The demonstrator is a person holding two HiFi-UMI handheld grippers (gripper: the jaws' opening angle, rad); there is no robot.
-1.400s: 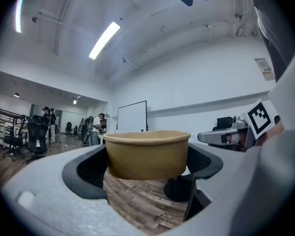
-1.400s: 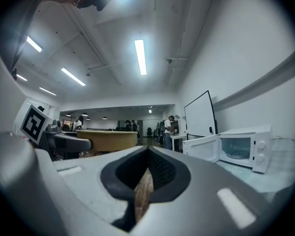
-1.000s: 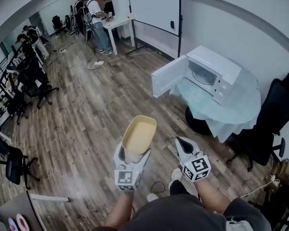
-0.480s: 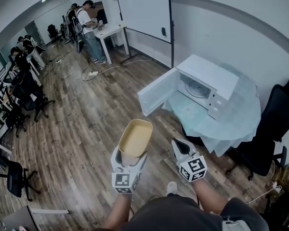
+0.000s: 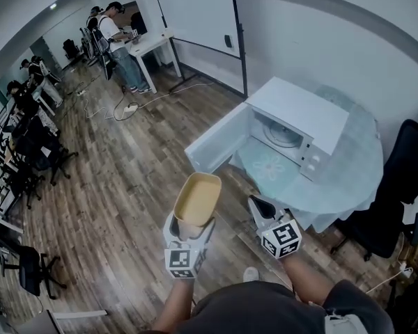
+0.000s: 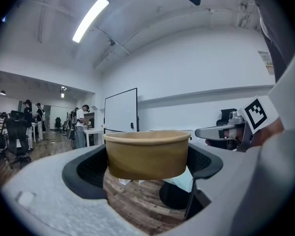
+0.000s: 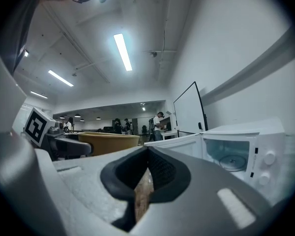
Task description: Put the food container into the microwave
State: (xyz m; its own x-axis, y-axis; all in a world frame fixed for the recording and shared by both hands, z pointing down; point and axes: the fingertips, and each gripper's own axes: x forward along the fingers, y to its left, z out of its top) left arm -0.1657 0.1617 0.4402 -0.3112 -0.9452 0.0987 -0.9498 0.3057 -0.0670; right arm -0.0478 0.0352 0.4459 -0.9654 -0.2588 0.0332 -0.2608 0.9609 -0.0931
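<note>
My left gripper (image 6: 147, 167) pinches the food container (image 6: 147, 154) low on its wall, one jaw on each side. It holds it upright in the air above the floor, well apart from the bench (image 5: 348, 179). It looks like a paper tub. I judge it light but soft-walled: a hard squeeze would buckle it and a loose one would let it slip, so low near the stiffer base seems the right hold. It has no lid. The inside shows an even pale yellow, and I cannot tell whether that is food or bare lining. My right gripper (image 7: 146, 167) has its jaws pressed together on nothing. The microwave (image 5: 292, 127) stands on the bench, its door (image 5: 212, 145) swung wide, with only the glass plate (image 5: 280, 132) inside.
</note>
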